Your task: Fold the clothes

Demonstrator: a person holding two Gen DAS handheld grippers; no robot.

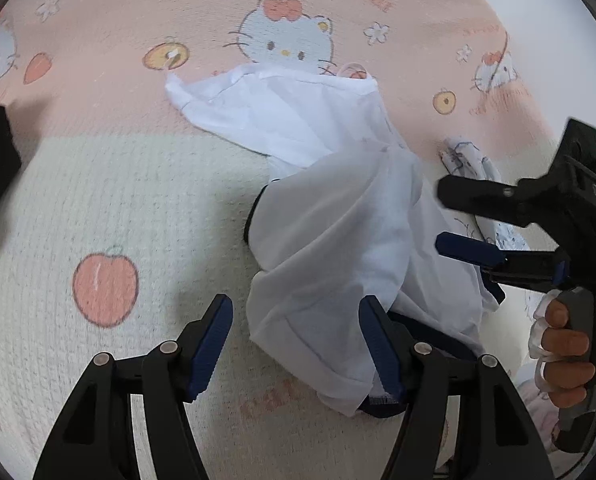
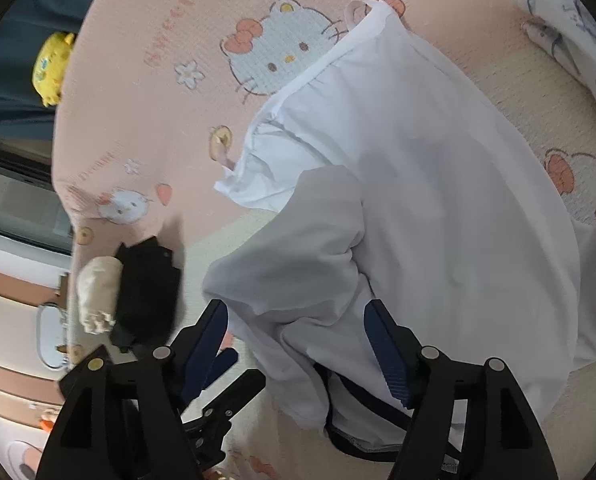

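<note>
Both tongs apart, clamped on nothing: left gripper (image 1: pixel 296 344) spread over the near hem of the white garment (image 1: pixel 338 216), its right finger touching or just over the cloth, left finger over bare blanket (image 1: pixel 118 200); right gripper (image 2: pixel 296 344) likewise spread over the near, bunched end, seen also from the side (image 1: pixel 470 220) at the garment's right edge. Garment straight ahead of both, long axis running away from the fingers toward the pink half of the blanket. Neither clearly nearer; left at the lower corner, right at the flank. White, thin, semi-sheer, dark navy trim showing underneath, one panel flopped over the middle, rumpled, not a tidy fold. Printed cloth (image 1: pixel 466 160) lying just beyond the right side.
</note>
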